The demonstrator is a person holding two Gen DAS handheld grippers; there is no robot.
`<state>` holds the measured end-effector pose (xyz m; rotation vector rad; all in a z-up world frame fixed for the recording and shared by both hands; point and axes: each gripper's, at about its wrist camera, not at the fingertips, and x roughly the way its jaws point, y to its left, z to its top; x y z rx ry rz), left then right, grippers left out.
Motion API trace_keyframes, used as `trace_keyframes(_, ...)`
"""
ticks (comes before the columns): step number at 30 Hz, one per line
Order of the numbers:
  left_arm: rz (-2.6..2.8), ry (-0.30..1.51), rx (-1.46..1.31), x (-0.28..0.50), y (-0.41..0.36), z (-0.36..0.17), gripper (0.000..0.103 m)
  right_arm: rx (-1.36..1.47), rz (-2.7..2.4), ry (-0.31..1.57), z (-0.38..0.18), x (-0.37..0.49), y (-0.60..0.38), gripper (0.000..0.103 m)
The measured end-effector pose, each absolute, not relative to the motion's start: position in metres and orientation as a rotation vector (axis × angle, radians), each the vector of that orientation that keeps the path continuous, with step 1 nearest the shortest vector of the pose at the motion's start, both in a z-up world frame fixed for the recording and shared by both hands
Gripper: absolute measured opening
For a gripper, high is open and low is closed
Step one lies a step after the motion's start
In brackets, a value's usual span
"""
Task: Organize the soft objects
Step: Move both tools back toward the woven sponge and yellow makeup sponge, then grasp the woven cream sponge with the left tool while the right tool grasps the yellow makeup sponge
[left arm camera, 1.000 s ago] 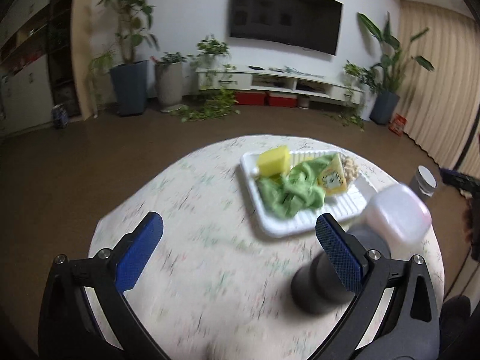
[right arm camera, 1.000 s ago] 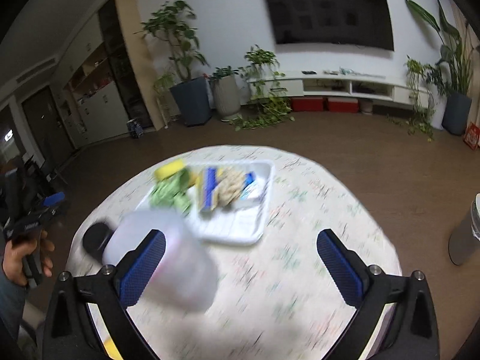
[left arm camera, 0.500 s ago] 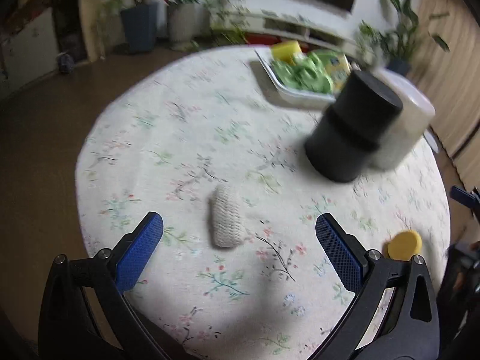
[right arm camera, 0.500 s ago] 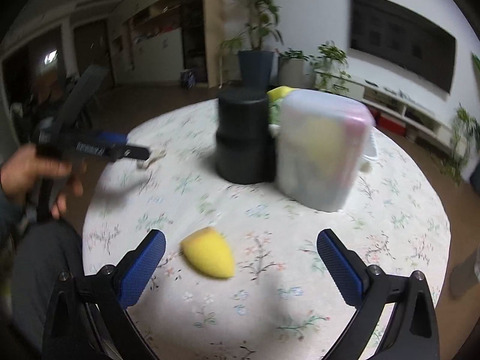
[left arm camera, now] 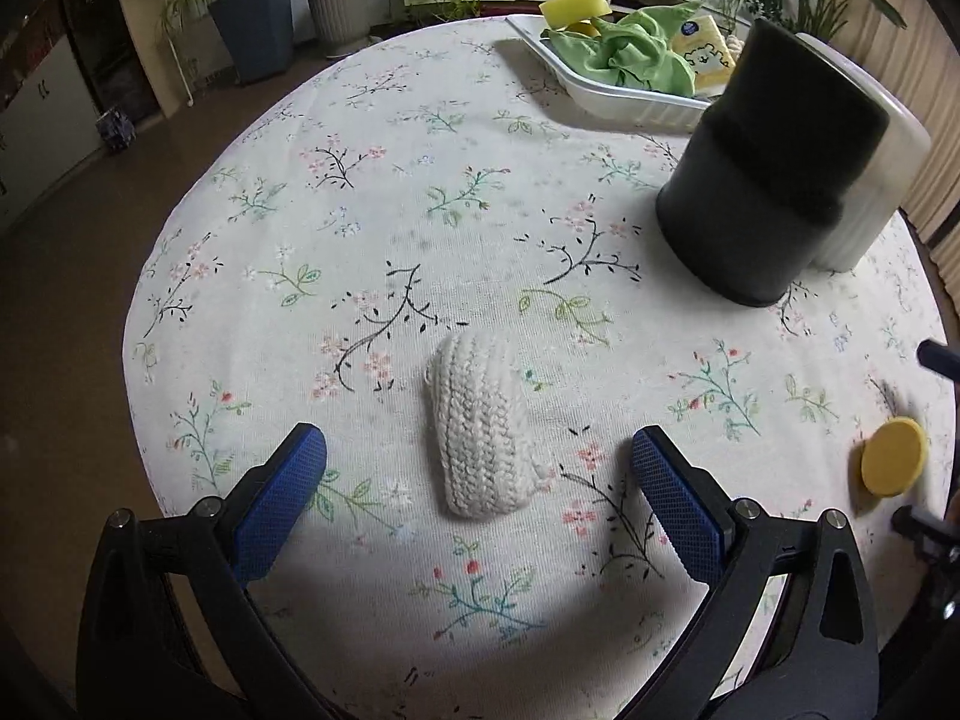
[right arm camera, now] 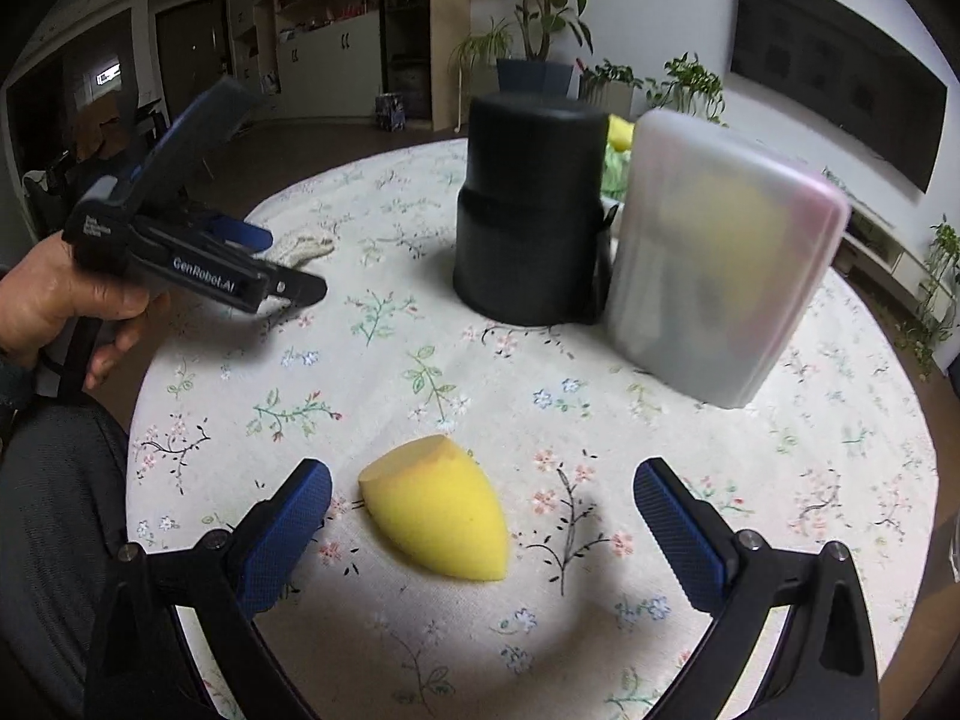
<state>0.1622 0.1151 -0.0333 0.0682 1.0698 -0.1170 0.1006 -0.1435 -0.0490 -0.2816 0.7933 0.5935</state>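
Observation:
A cream knitted pouch (left arm camera: 478, 425) lies on the floral tablecloth between the spread fingers of my left gripper (left arm camera: 478, 465), which is open and holds nothing. In the right wrist view a yellow teardrop sponge (right arm camera: 441, 516) lies between the fingers of my right gripper (right arm camera: 482, 495), also open and not touching it. The same sponge (left arm camera: 892, 463) shows at the right edge of the left wrist view. The left gripper (right arm camera: 240, 258) appears in the right wrist view, held by a hand (right arm camera: 57, 300) above the knitted pouch (right arm camera: 300, 247).
A black cylinder (left arm camera: 771, 171) and a frosted plastic box (right arm camera: 720, 276) stand mid-table. A white tray (left arm camera: 606, 93) at the far side holds a green cloth (left arm camera: 630, 57) and yellow sponges (left arm camera: 573, 0). Potted plants and a TV unit lie beyond the round table.
Both grippers have dropped from a high view of the tray toward the near table. The left has come over the knitted pouch, the right over the yellow sponge.

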Motion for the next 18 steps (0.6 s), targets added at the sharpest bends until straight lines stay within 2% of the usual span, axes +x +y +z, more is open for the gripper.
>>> trace_keyframes(3, -0.110, 1.043, 0.074, 0.162, 0.112, -0.031, 0.085, -0.275, 0.594, 0.815, -0.054, 0.105, -0.144, 0.103)
trace_keyframes(5, -0.116, 1.025, 0.081, 0.160, 0.108, -0.029, 0.063, -0.268, 0.592, 0.833, -0.057, 0.107, -0.145, 0.100)
trace_keyframes(8, -0.136, 1.011, 0.102, 0.155, 0.100, -0.024, 0.041, -0.283, 0.597, 0.849, -0.060, 0.108, -0.143, 0.093)
trace_keyframes(10, -0.152, 1.016, 0.095, 0.154, 0.099, -0.024, 0.037, -0.297, 0.603, 0.852, -0.061, 0.107, -0.139, 0.089)
trace_keyframes(13, -0.181, 1.027, 0.032, 0.153, 0.109, -0.022, 0.035, -0.323, 0.610, 0.844, -0.062, 0.105, -0.132, 0.081)
trace_keyframes(18, -0.225, 1.044, -0.059, 0.151, 0.122, -0.021, 0.036, -0.314, 0.618, 0.834, -0.063, 0.105, -0.131, 0.081)
